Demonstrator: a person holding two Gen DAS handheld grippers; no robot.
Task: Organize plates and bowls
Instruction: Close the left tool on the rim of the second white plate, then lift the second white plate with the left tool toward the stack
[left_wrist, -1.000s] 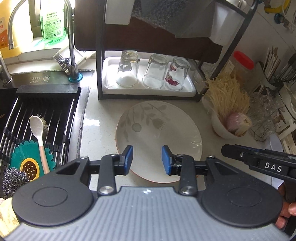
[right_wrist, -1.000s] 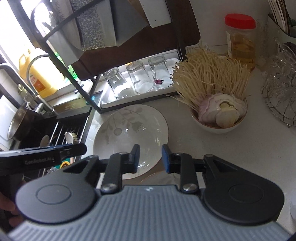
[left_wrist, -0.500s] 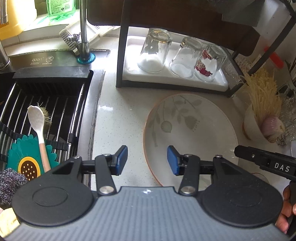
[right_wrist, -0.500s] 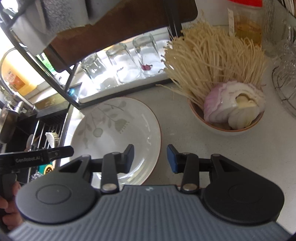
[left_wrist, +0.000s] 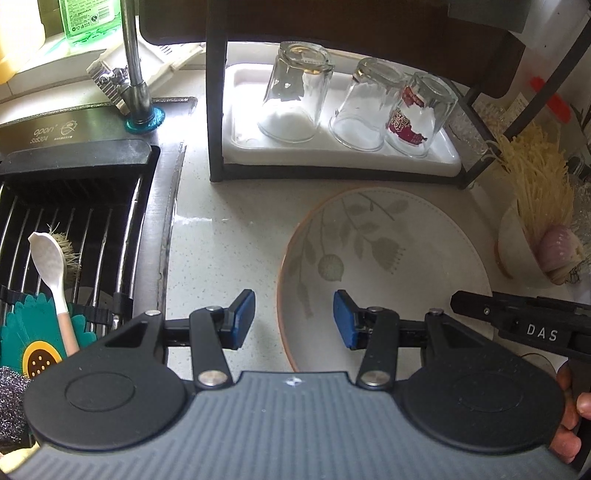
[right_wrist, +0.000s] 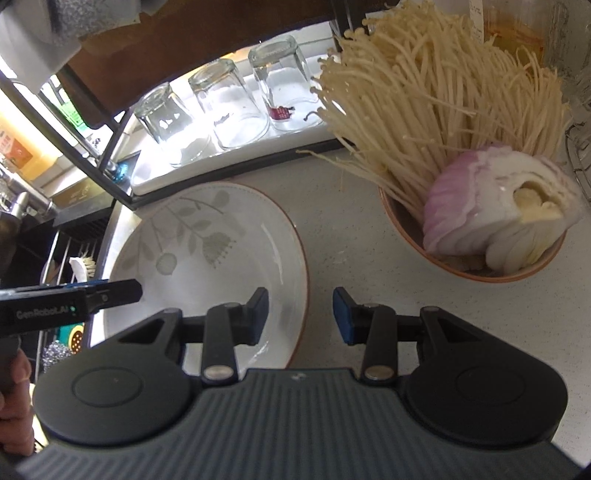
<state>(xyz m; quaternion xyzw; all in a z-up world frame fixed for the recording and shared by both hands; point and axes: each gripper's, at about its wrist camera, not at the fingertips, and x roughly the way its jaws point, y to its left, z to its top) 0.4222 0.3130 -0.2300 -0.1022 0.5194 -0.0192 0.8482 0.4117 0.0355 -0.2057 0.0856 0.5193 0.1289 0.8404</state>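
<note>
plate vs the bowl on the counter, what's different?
The plate is empty; the bowl holds enoki mushrooms and a cut onion. The plate is wide and shallow, the bowl narrower and deeper. The plate has a grey leaf print inside; the bowl's inside is mostly hidden by food. The plate lies closer to the sink, the bowl on its far side. Both are white with a thin orange-brown rim and sit upright on the counter.

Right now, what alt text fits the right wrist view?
The open right gripper straddles the right rim of a white leaf-print plate on the counter. A bowl of enoki and onion sits right; three upturned glasses stand on a tray behind.
</note>
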